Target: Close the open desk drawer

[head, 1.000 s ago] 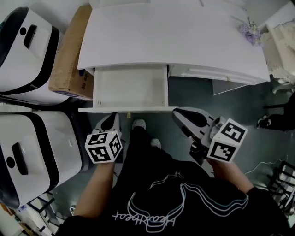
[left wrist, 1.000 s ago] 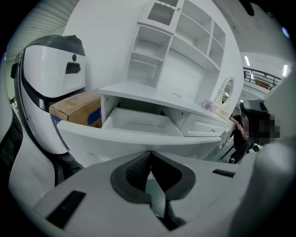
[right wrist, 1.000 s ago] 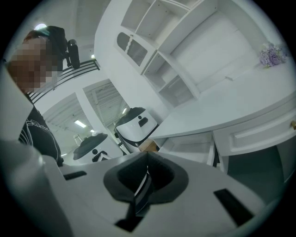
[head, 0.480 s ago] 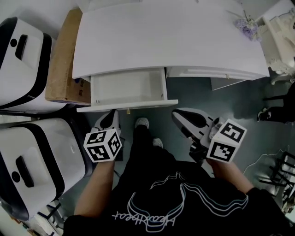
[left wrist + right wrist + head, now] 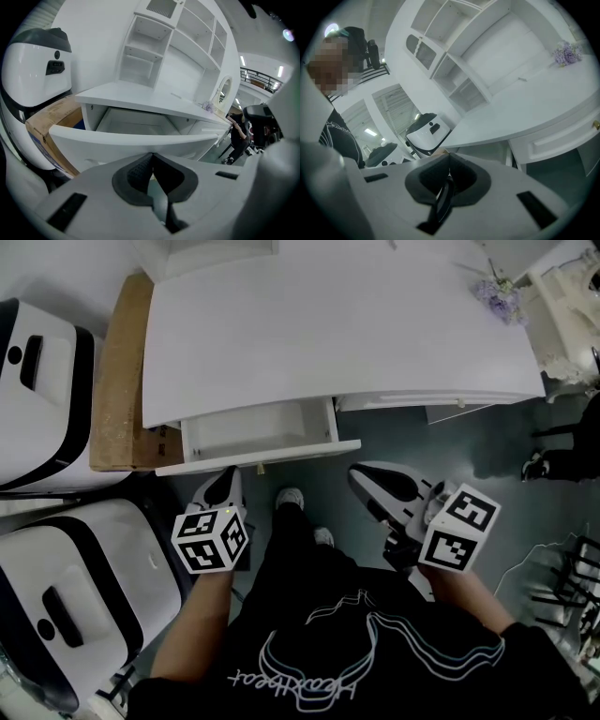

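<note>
White desk (image 5: 337, 324), drawer (image 5: 258, 432) partly open

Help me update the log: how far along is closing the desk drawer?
Done: the drawer looks partly in, with only a short stretch of its box showing from under the desk top. In hand: the left claw, shut, sits at the drawer front, apparently pushing, though contact isn't certain. The right claw, shut and empty, hangs clear. Left: push until the front meets the desk edge.
</note>
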